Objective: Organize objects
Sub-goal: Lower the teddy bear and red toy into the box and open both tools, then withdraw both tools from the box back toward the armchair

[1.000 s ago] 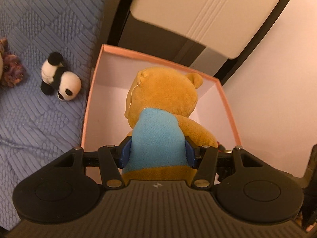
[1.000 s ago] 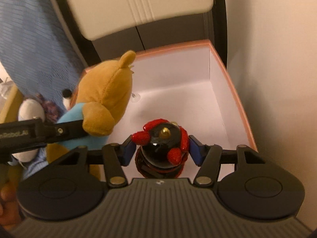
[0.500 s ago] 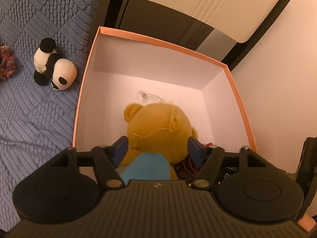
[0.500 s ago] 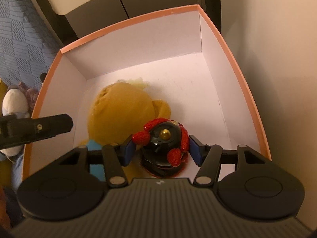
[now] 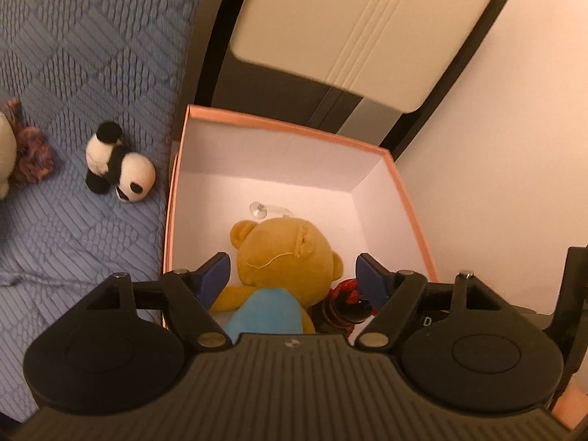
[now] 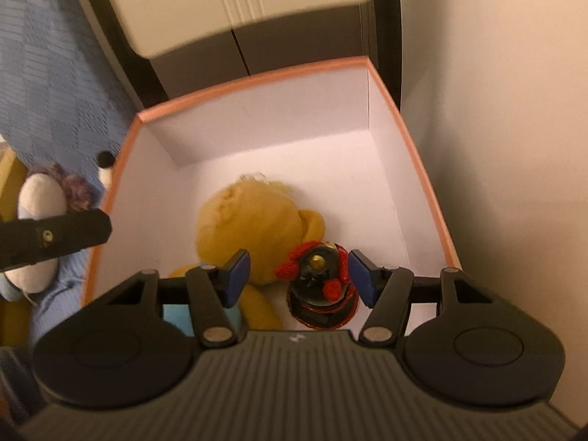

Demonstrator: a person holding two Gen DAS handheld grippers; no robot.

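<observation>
Teddy bear [image 5: 283,257] lies in the pink box [image 5: 411,205], red-and-black toy [image 6: 321,286] just right of it. Both claws, left [image 5: 294,270] and right [image 6: 299,272], gape wide, holding nothing. Panda [image 5: 117,169] and another plush [image 6: 36,213] wait on the bed [image 5: 73,73].

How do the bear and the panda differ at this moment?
The bear lies inside the pink box; the panda lies outside it on the blue quilt. The bear is golden with a blue shirt; the panda is black and white. The bear looks clearly larger than the panda. Both are plush toys, and neither is gripped.
</observation>
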